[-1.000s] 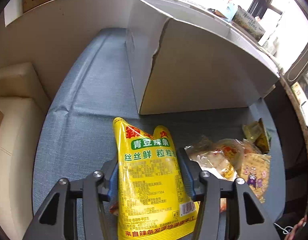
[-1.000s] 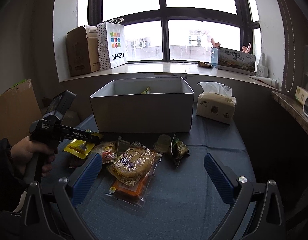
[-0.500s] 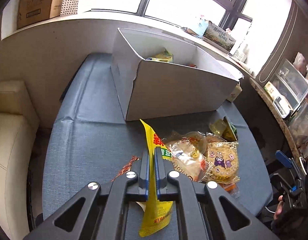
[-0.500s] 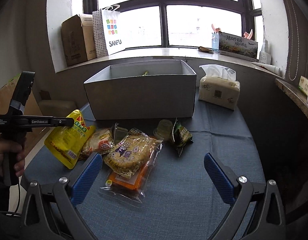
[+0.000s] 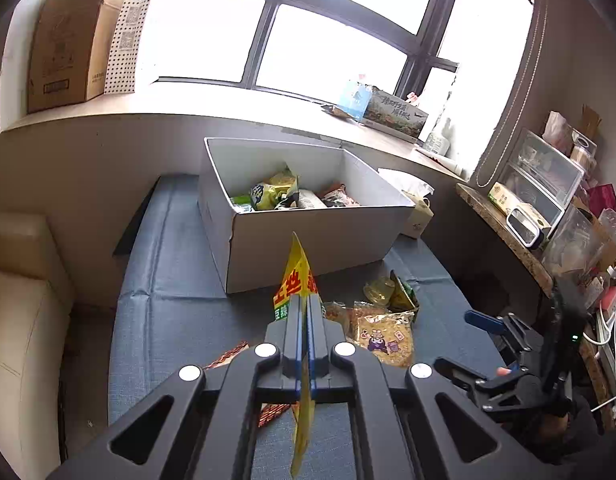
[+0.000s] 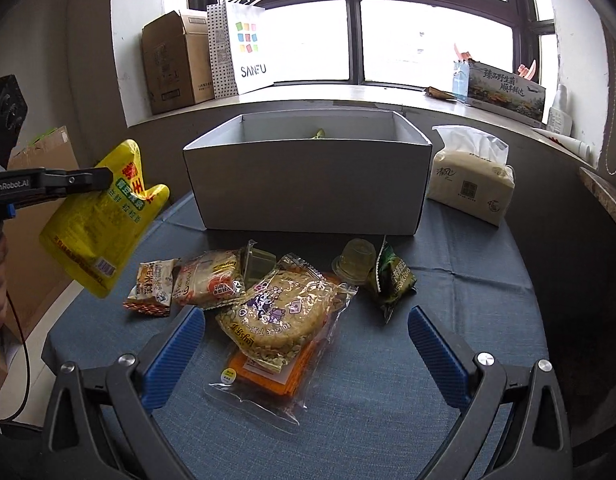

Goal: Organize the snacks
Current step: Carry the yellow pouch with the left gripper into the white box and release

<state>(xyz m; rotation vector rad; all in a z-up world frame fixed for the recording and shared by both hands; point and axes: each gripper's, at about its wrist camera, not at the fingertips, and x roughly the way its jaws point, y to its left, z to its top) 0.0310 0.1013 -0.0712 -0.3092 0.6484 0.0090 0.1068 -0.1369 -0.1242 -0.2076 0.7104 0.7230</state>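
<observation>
Since half a second ago the yellow packet (image 5: 298,268) has risen off the desk (image 5: 168,320), and the left-wrist view now looks down into the white box (image 5: 308,216), where several snacks already lie.

Left wrist view: left tool (image 5: 307,312) is clamped on the packet, jaws pressed flat against its sides. The packet is seen edge-on, its top corner poking up ahead of the fingertips and its lower end hanging behind them. The box sits ahead and lower. Judgement: carry the packet forward until it hangs wholly over the opening before letting go. The film is thin and floppy, so the dangling end could catch the near wall if carried too low.

Right wrist view: the packet (image 6: 98,216) hangs in the air at left, clear of the desk (image 6: 468,280), short of the box (image 6: 308,176). It is glossy yellow with red and green lettering and a barcode near the bottom. Right tool (image 6: 308,344) hovers with jaws spread wide, holding nothing, above the round cracker pack (image 6: 276,312) in the remaining pile.
</observation>
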